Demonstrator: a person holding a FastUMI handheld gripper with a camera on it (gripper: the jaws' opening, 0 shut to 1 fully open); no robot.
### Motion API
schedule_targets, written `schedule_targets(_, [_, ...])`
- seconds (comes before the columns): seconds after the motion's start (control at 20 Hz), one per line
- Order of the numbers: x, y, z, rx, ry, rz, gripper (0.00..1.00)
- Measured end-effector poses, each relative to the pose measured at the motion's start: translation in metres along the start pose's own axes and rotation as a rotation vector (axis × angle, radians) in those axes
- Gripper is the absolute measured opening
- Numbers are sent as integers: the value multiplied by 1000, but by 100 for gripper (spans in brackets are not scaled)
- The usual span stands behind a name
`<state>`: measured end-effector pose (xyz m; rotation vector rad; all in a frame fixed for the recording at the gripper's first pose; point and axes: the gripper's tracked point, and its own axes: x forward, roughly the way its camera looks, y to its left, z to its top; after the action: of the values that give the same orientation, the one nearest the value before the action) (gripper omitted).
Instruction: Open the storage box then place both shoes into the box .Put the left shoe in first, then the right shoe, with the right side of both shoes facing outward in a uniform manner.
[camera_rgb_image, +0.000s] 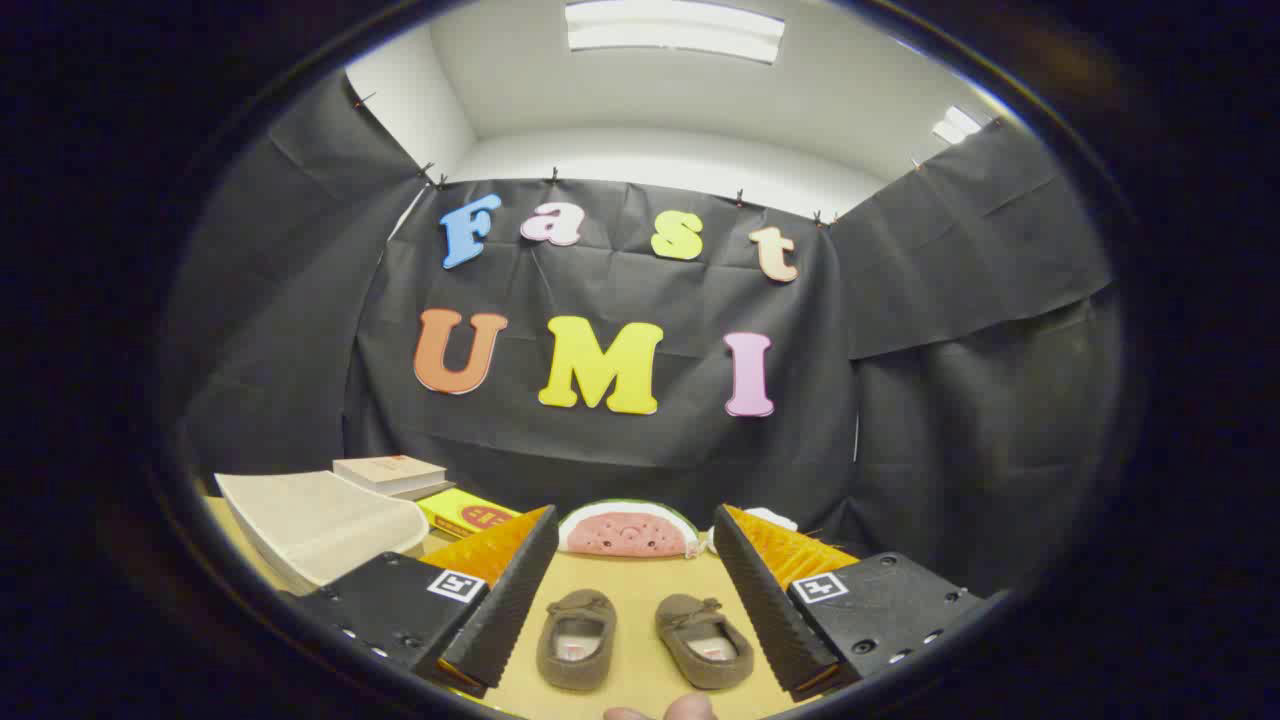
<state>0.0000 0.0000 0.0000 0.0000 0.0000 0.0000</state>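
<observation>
With the gripper (632, 590) spread wide and holding nothing, both shoes (577, 637) (704, 640) lie side by side at lower centre between its fingers, the storage box (320, 520) at lower left; grabbing the wrong shoe first would break the order.

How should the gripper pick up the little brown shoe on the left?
Probably by the sides of the left brown shoe, around its open mouth. It sits upright on the table with the opening up, between the open fingers of the hand-held gripper. Come down from above and pinch across the narrow width, clear of the other shoe.
</observation>
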Motion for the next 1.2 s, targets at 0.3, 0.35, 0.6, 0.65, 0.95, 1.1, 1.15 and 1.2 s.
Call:
schedule_targets(0.3, [-5,16,0,-1,21,19,95])
schedule_targets(0.35, [-5,18,-1,-1,25,21,95])
schedule_targets(0.6, [-4,24,-6,-8,45,44,95])
schedule_targets(0.65, [-3,23,-7,-9,48,44,95])
schedule_targets(0.95, [7,27,-24,3,83,78,95])
schedule_targets(1.1, [11,27,-30,25,104,96,95])
schedule_targets(1.15, [11,28,-29,35,105,103,95])
schedule_targets(1.2, [11,29,-29,40,101,107,95])
